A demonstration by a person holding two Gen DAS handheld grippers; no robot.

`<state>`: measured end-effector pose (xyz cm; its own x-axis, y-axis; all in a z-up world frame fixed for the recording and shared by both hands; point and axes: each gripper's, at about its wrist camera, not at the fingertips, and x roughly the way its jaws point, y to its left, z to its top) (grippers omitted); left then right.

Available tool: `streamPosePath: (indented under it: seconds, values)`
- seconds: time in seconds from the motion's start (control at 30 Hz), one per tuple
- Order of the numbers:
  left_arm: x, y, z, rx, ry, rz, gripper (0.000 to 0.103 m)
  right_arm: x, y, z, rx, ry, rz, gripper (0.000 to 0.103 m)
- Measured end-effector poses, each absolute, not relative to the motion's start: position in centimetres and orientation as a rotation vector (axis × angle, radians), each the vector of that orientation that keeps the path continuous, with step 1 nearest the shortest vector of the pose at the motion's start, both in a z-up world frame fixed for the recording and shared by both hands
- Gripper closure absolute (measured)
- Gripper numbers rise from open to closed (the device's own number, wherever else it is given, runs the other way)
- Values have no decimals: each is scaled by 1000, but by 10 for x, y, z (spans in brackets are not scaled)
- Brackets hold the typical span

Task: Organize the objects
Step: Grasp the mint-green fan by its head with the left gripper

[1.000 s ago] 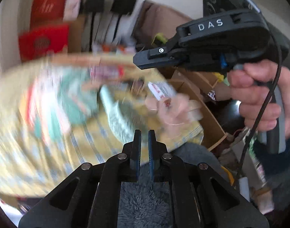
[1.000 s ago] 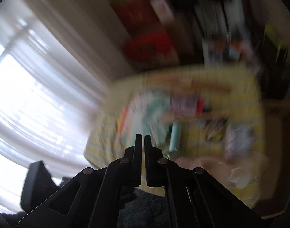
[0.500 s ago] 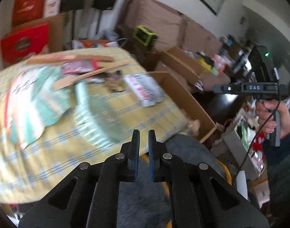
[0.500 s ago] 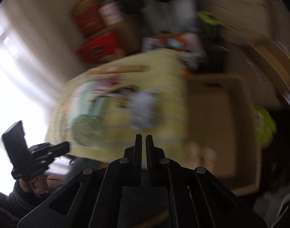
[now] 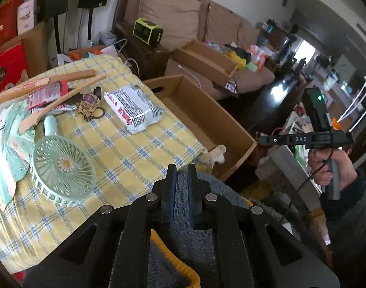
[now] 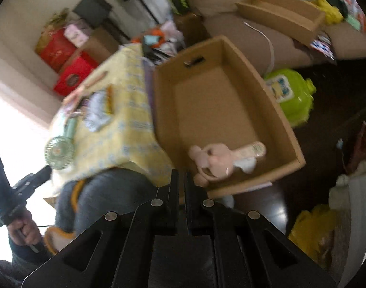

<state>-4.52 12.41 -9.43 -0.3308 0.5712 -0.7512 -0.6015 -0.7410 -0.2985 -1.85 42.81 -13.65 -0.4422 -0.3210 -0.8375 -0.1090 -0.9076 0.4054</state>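
Left wrist: mint fan [image 5: 63,165], white packet [image 5: 133,106], checked tablecloth [image 5: 125,148], cardboard box [image 5: 233,129] beside.

The tabletop [image 5: 125,148] wears a yellow cloth with blue checks that hangs over its near and right edges. On it, near the left, a mint fan [image 5: 63,168] lies flat, its handle pointing far. Left of the fan a green-and-white printed sheet [image 5: 5,144] lies spread. Far from the fan lie wooden sticks [image 5: 63,96], crossing a red packet [image 5: 45,94], with a small keyring charm [image 5: 89,103] just right of them. A white packet with red print [image 5: 132,108] lies toward the right edge. On the floor [image 6: 327,96], against the table's right side, stands a cardboard box [image 6: 274,105]; a pink plush toy [image 6: 211,160] lies at its near end.
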Motion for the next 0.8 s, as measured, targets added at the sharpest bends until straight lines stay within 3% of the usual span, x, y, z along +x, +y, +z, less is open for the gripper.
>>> streamPosePath:
  seconds: [0.43, 0.8]
  values:
    - [-43, 128, -102, -1247, 212, 2214, 96, 9, 415, -135, 1633, -617, -2535, 98]
    - [-43, 77, -84, -1241, 80, 2288, 94, 27, 386, -94, 1527, -482, -2624, 98]
